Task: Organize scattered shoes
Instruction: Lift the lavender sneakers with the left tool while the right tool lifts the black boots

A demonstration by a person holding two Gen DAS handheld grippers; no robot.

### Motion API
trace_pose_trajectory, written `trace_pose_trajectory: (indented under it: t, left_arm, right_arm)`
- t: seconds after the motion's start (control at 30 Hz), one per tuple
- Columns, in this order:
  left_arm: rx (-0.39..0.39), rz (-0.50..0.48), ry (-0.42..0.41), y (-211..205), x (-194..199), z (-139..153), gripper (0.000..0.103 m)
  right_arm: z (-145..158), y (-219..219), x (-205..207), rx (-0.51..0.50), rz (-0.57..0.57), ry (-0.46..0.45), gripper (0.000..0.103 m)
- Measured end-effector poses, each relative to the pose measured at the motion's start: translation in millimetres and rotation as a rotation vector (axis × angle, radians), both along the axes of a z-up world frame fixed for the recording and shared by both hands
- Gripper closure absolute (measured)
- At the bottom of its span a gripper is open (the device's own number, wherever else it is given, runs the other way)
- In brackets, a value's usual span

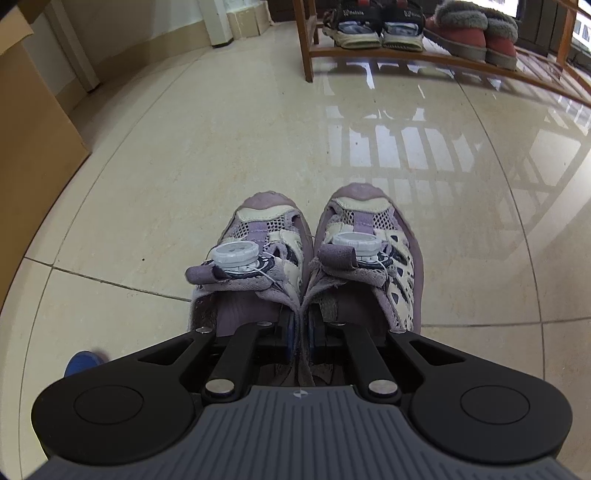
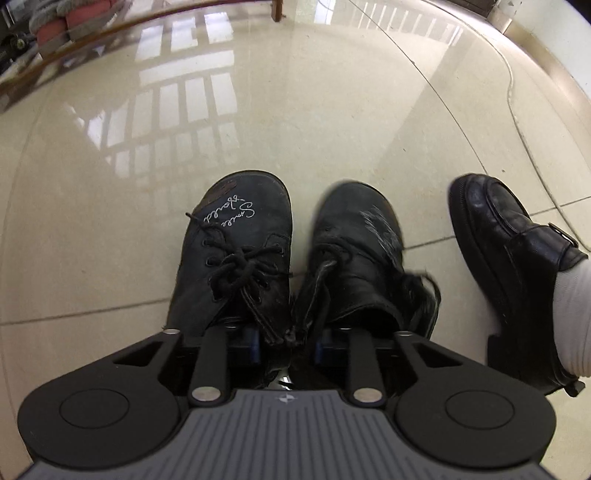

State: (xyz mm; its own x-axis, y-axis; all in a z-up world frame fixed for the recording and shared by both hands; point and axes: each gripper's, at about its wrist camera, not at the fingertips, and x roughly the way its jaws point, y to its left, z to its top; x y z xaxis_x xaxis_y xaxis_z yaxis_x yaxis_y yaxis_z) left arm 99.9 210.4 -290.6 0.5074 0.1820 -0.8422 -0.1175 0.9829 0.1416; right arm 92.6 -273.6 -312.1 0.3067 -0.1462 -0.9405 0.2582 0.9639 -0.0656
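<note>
The left tongs (image 1: 302,341) are clamping the touching inner collars of a pair of lilac mesh sneakers (image 1: 306,258), and the right tongs (image 2: 286,341) are pinching together a pair of black lace-up boots (image 2: 288,258), both pairs hanging over the glossy tiled floor (image 1: 221,147). A person's black loafer (image 2: 517,280) is standing just beside the boots, while beyond, sandals (image 1: 373,26) and pink fleece-lined slippers (image 1: 476,33) are sitting on a wooden shoe rack (image 1: 406,55).

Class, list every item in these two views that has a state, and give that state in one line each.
left gripper: shut on purple shoes
purple shoes: pinched together by inner collars
right gripper: shut on black lace-up shoes
black lace-up shoes: gripped together, laces tied
wooden shoe rack: holding sandals and pink fur slippers
</note>
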Motion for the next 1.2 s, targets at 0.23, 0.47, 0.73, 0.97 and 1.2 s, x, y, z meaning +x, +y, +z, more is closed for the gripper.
trace_pose_trajectory:
  t: [0.23,0.47,0.73,0.97,1.2]
  left_arm:
    - [-0.046,-0.009,-0.058,-14.5,-2.7,28.8,0.098]
    - [-0.068,-0.013,-0.170,-35.9,-14.5,72.7,0.103]
    - [-0.071,0.001,-0.120,-48.0,-8.4,104.0,0.103]
    - [-0.077,0.004,-0.048,-44.7,-20.4,82.0,0.096]
    - [-0.077,-0.089,0.013,-52.8,-33.4,57.2,0.060]
  right_arm:
    - [13.8,17.1,9.0,0.022,0.041,-0.044,0.085]
    - [23.9,33.8,13.6,0.032,0.063,-0.051,0.085]
    - [35.5,52.8,18.8,0.043,0.088,-0.059,0.085]
    - [45.7,69.5,23.4,0.053,0.110,-0.066,0.085]
    - [78.0,53.3,14.7,0.053,0.116,-0.051,0.085]
